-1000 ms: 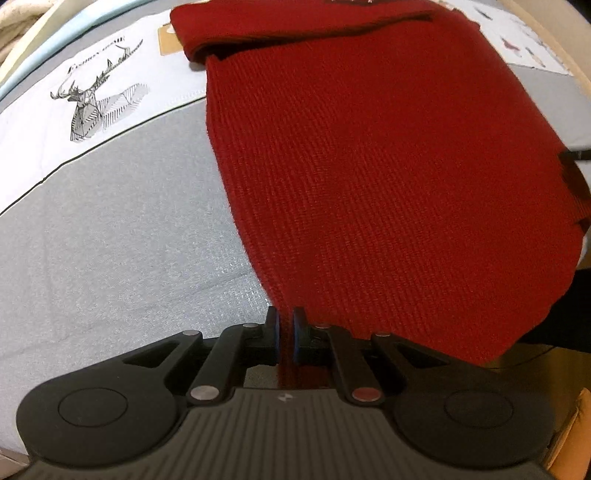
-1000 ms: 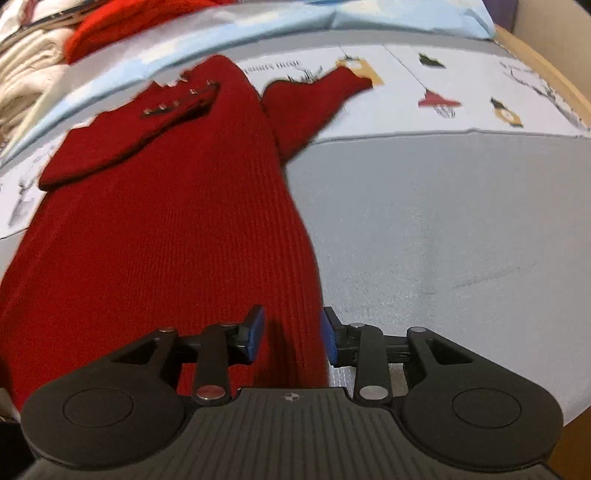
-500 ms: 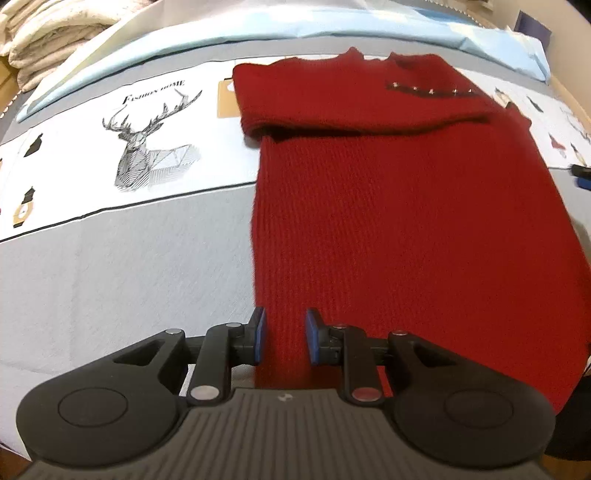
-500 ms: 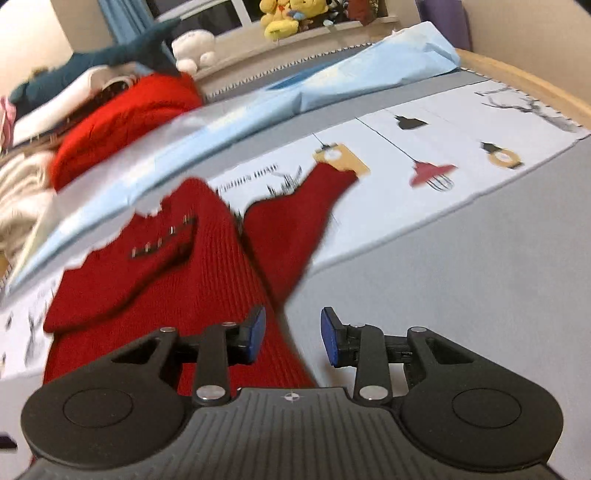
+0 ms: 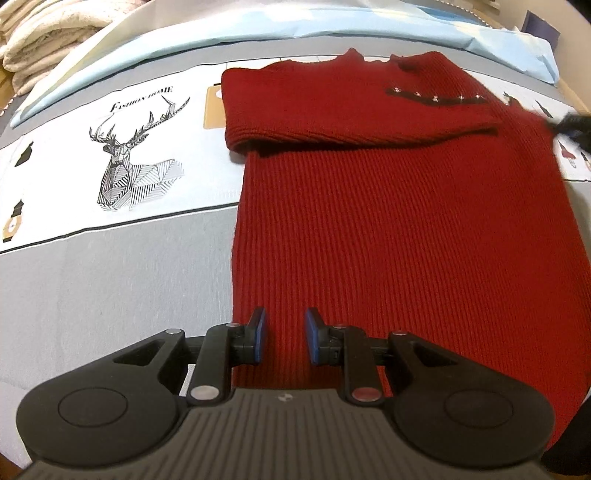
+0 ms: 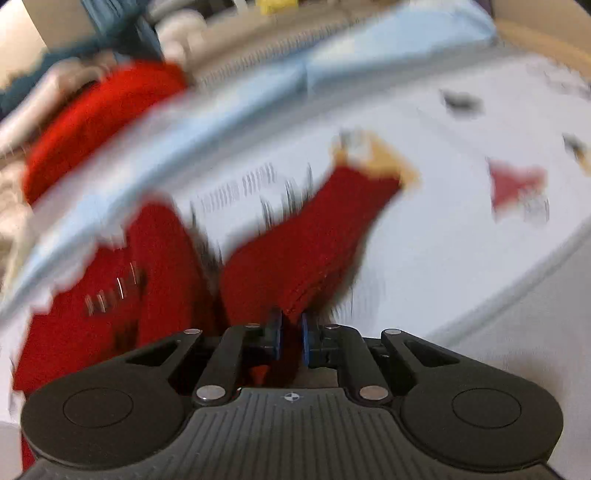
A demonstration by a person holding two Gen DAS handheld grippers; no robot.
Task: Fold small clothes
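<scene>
Our left tongs (image 5: 282, 334) were spread apart, with nothing between the blue pads (image 5: 259, 334). They hung over the near edge of the red sweater (image 5: 399, 236), which lay flat on the bed cover (image 5: 103, 266) and reached far ahead of the tongs. One sleeve (image 5: 354, 118) was folded across the top of the sweater, far ahead of us. Left of the tongs we saw bare gray cover, and farther ahead on the left a deer picture (image 5: 135, 162) printed on it. Behind that sat a pile of cream blankets (image 5: 40, 33) and a light blue sheet (image 5: 258, 22).

Our right tongs (image 6: 291, 338) were pressed nearly together and pinched the other sleeve (image 6: 306, 243), close to where it joins the sweater. That sleeve stretched ahead and to the right. This view was very blurry. Far ahead on the left we saw another red cloth (image 6: 99, 122) on a pile; we could not tell what it was.
</scene>
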